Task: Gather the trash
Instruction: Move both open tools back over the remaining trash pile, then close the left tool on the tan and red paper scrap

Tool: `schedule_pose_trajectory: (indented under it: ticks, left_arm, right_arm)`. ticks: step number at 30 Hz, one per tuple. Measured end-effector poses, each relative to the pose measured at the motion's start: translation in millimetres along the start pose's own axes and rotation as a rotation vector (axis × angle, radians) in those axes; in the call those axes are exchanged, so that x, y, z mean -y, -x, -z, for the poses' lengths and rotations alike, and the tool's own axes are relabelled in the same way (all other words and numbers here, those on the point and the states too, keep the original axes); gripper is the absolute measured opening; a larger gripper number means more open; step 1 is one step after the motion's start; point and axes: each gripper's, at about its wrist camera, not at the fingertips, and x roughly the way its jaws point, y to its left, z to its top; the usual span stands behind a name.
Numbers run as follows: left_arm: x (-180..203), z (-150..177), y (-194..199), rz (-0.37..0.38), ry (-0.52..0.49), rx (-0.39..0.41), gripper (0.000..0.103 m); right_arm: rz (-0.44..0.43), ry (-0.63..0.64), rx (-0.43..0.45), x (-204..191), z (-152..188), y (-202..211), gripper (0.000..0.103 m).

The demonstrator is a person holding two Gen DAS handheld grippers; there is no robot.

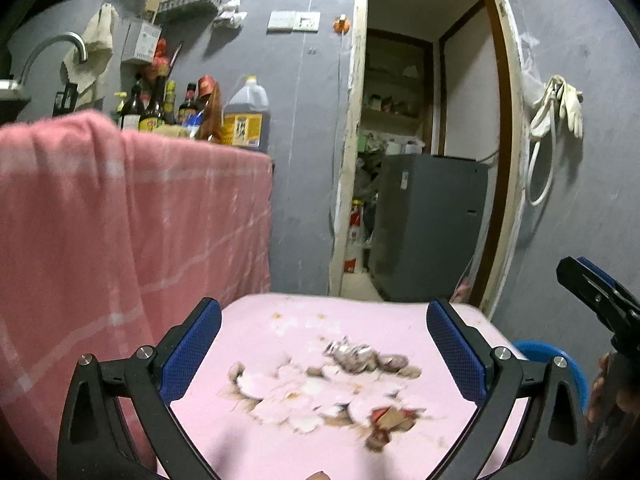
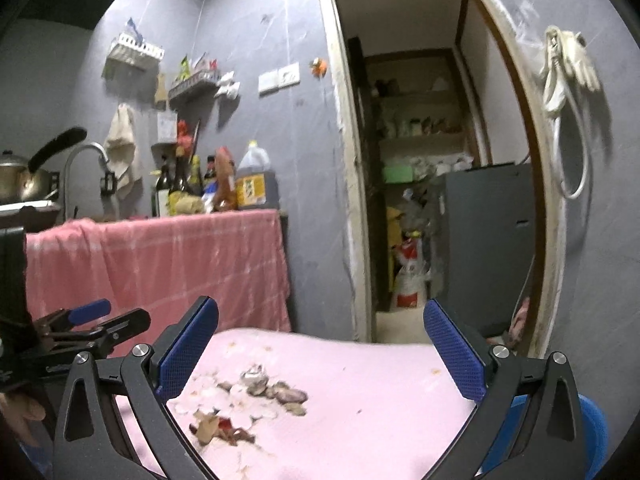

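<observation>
A pile of trash lies on a pink table: a crumpled silvery wrapper, pale shells and brown scraps. My left gripper is open and empty, its jaws wide apart above the pile. In the right wrist view the same trash lies on the pink table, left of centre. My right gripper is open and empty above the table. The right gripper also shows at the right edge of the left wrist view; the left gripper shows at the left of the right wrist view.
A counter draped in a pink cloth stands to the left, with bottles and an oil jug on it. A doorway with a grey fridge is behind. A blue bin stands at the table's right.
</observation>
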Motion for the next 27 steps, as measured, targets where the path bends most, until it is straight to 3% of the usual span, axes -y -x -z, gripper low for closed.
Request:
schedule_pose_trajectory:
  ticks: [6,21,23,27]
  left_arm:
    - [-10,22,-9,0.04,0.008,-0.074,0.101]
    - [-4,52,-50,0.205,0.046,-0.367,0.099]
    - [0,55,-55,0.233,0.045,-0.403,0.094]
    - [7,59,-64,0.289,0.04,-0.477,0.074]
  right_arm:
    - [0.007,0.023,-0.075,-4,16,-16,0.103]
    - [0.004,-0.07,-0.33,26,53,-58,0.103]
    - [-0.004,-0.084,-0.356,28,58,-62,0.099]
    - [-0.013,-0.09,-0.395,29,64,-67,0.095]
